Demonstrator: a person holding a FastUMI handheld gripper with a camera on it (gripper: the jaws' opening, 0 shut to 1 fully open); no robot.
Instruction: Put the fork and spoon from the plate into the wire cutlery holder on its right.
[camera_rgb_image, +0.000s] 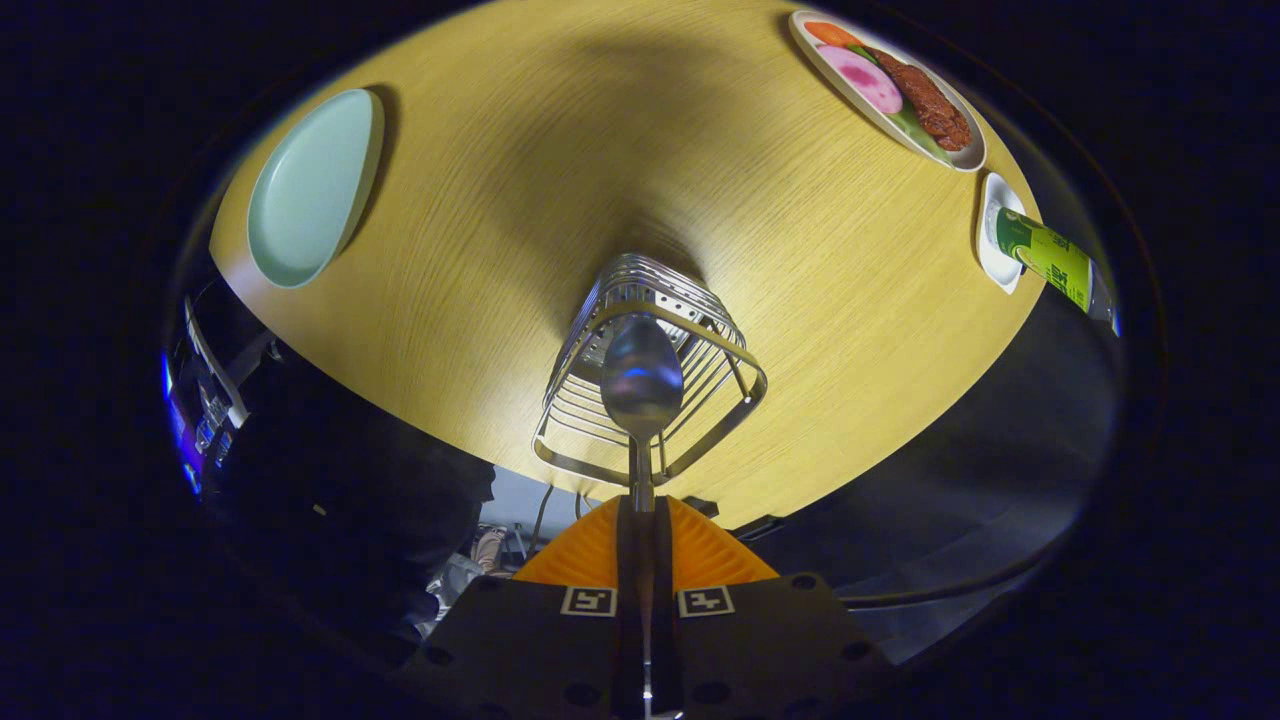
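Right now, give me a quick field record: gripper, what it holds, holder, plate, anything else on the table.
gripper: jaws shut on the spoon handle
spoon: bowl pointing ahead, over the holder's open top
wire cutlery holder: upright on the wooden table, just ahead of the jaws
pale green plate: bare, off to the holder's left
fork: cannot tell
other: food plate; green bottle on a small white dish

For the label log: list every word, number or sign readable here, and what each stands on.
No readable words or numbers.
Green bottle lying on the small white dish: print on its label, too small and blurred to read.
Gripper, shut on the spoon above the wire cutlery holder: two square coded markers, patterns only, no text.
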